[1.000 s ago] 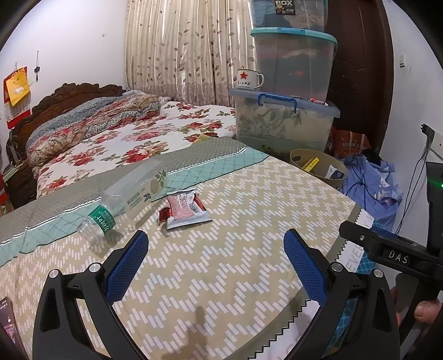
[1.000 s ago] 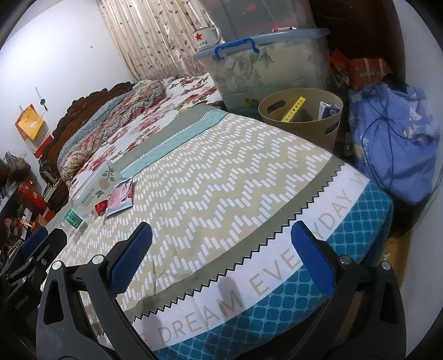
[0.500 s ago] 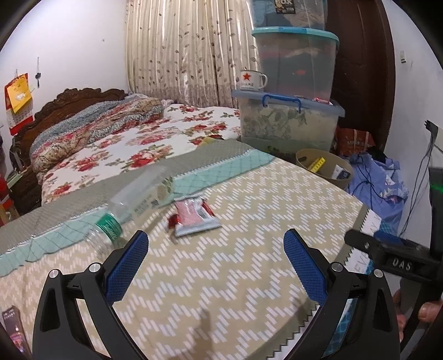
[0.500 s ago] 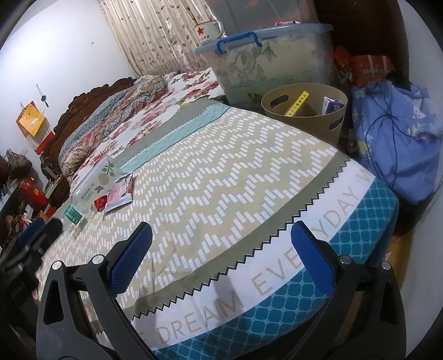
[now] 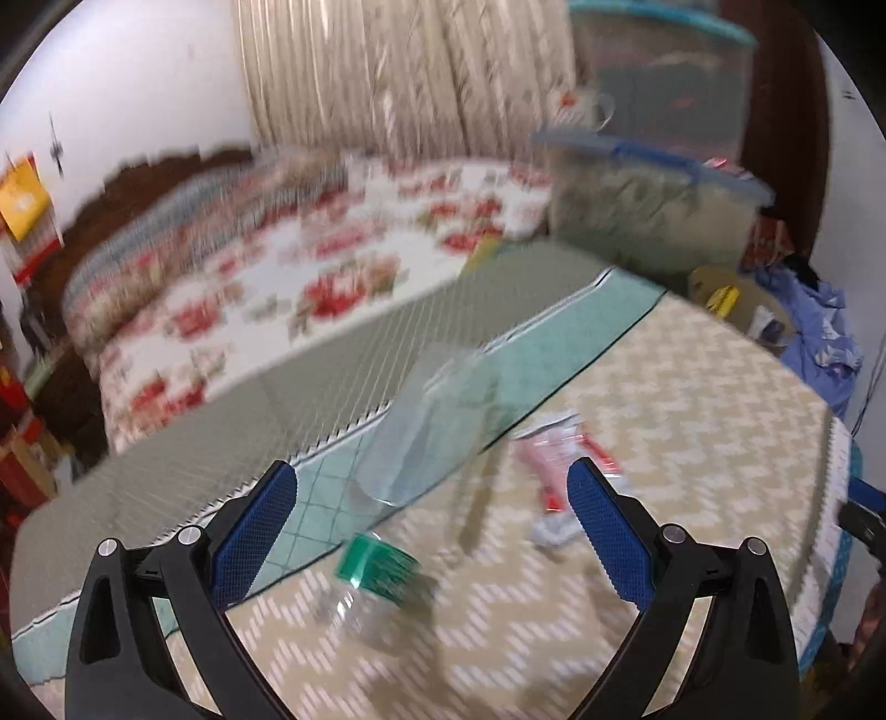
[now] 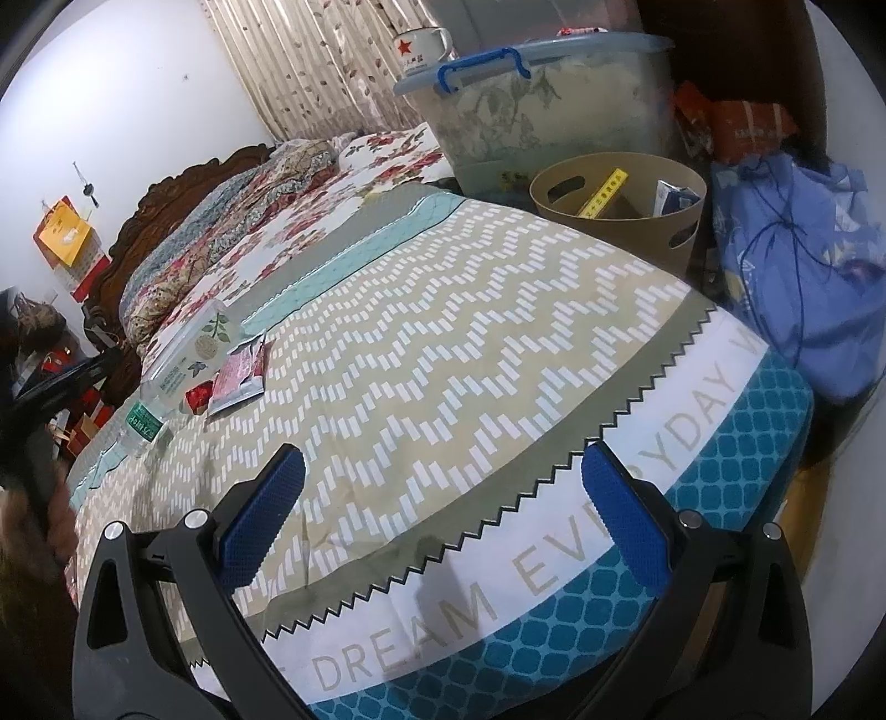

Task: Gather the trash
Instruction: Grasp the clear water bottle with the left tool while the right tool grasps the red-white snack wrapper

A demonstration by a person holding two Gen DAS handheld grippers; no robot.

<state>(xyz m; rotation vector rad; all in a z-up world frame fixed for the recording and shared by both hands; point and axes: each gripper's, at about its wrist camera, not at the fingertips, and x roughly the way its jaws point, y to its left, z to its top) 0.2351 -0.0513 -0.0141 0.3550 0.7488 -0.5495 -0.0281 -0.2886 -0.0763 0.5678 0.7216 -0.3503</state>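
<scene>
A clear plastic bottle (image 5: 410, 454) with a green label lies on the bed, blurred in the left wrist view, its neck end pointing toward me. My left gripper (image 5: 432, 531) is open and hovers just above and in front of it, fingers to either side. A pink-and-red snack wrapper (image 5: 559, 465) lies right of the bottle. In the right wrist view the same bottle (image 6: 183, 365) and wrapper (image 6: 238, 376) sit far left. My right gripper (image 6: 443, 520) is open over the bed's near edge, with nothing in it. A tan bin (image 6: 620, 205) stands beside the bed.
Stacked clear storage boxes (image 6: 531, 105) with a mug (image 6: 415, 47) on one stand behind the bin. A blue cloth bundle (image 6: 792, 260) lies at the right. The chevron bedspread (image 6: 443, 332) covers the bed, with floral bedding and a wooden headboard (image 6: 160, 210) farther back.
My left gripper has moved forward and left toward the bottle, which now sits large between its fingers. The right gripper has barely shifted. Both stay open.
</scene>
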